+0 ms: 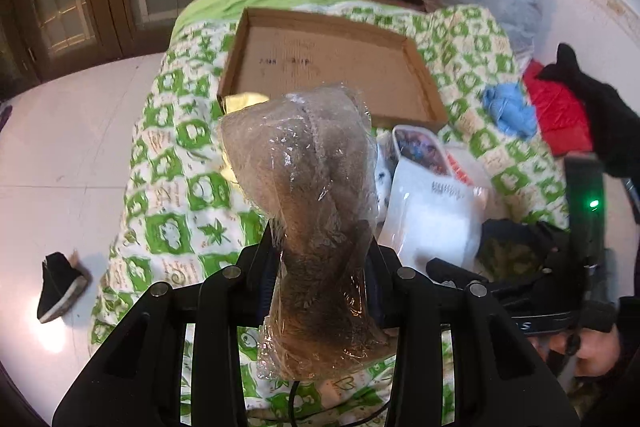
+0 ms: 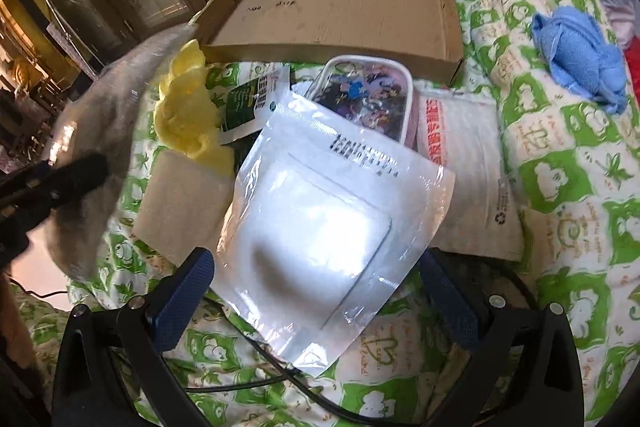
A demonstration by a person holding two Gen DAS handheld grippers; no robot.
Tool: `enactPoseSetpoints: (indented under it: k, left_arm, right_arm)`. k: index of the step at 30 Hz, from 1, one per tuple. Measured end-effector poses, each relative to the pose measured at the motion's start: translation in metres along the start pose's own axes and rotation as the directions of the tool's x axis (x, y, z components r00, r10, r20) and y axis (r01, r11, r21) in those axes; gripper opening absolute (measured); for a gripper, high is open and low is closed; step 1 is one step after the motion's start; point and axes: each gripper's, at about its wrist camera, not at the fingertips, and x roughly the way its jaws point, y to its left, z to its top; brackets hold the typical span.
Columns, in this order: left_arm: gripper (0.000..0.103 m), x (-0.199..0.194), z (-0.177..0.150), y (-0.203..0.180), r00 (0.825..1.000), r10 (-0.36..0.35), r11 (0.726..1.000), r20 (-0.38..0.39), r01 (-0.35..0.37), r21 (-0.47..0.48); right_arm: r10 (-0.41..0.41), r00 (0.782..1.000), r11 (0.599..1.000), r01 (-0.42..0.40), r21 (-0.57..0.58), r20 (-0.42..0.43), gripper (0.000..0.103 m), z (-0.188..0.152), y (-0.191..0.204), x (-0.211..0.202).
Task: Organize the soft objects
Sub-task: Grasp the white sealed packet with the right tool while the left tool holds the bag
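Jaws of the left gripper (image 1: 320,259) clamp the wrapped brown bundle (image 1: 308,187); right gripper (image 2: 320,291) jaws straddle the white pouch (image 2: 320,227), open.

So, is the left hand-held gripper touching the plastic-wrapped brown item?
Touching: the left wrist view shows the left hand-held gripper shut on the plastic-wrapped brown item.

1. the left gripper (image 1: 320,259) has its fingertips hidden behind the wrapped brown bundle (image 1: 312,211).
2. the cartoon pouch (image 2: 366,99) is half covered by the clear packet (image 2: 328,227).
3. the blue cloth (image 1: 510,107) is blurred.
4. printing on the green sachet (image 2: 246,103) is too small to read.
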Motion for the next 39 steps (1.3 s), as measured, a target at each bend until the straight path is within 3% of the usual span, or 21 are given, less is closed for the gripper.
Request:
enactPoseSetpoints:
  k: [6,10,15,19,26,29,31,36,39]
  left_arm:
    - [0.036,-0.017,0.007,0.004,0.998,0.033,0.999,0.051,-0.033,0.002]
    - [0.036,0.005,-0.002,0.01,1.0,0.019,1.0,-0.01,-0.02,-0.012]
    - [0.036,0.034,-0.017,0.003,0.994,0.076,0.996,-0.072,-0.073,0.045]
    - [0.036,0.043,-0.022,0.004,0.994,0.062,0.997,-0.088,-0.058,0.04]
    - [0.036,0.048,-0.027,0.005,0.994,0.053,0.998,-0.097,-0.049,0.038]
    - [0.036,0.046,-0.026,0.005,0.995,0.042,0.999,-0.086,-0.039,0.036]
    - [0.036,0.045,-0.026,0.005,0.996,0.033,0.999,-0.083,-0.03,0.035]
    - [0.036,0.043,-0.027,0.002,0.996,0.037,0.998,-0.081,-0.034,0.045]
    - [0.036,0.04,-0.026,-0.002,0.996,0.039,0.998,-0.08,-0.035,0.052]
  right_arm:
    - [0.009,1.0,1.0,-0.008,0.03,-0.017,0.103,-0.001,-0.005,-0.001]
    - [0.0,1.0,1.0,0.0,0.016,-0.027,0.103,0.003,0.006,0.008]
    - [-0.051,0.998,0.999,0.051,0.015,-0.041,0.103,0.016,0.014,0.028]
    - [-0.06,0.994,0.997,0.064,0.039,-0.092,0.103,0.021,0.019,0.049]
    - [-0.076,0.991,0.997,0.072,-0.042,-0.112,0.102,0.017,0.018,0.062]
    - [-0.055,0.993,0.997,0.05,-0.052,-0.104,0.093,0.014,0.007,0.056]
    - [-0.04,0.994,0.998,0.035,-0.046,-0.103,0.073,0.012,-0.003,0.05]
    - [0.037,0.992,0.999,-0.037,-0.002,-0.118,0.041,0.003,-0.022,0.034]
    - [0.104,0.986,0.994,-0.1,0.035,-0.13,0.033,-0.003,-0.032,0.025]
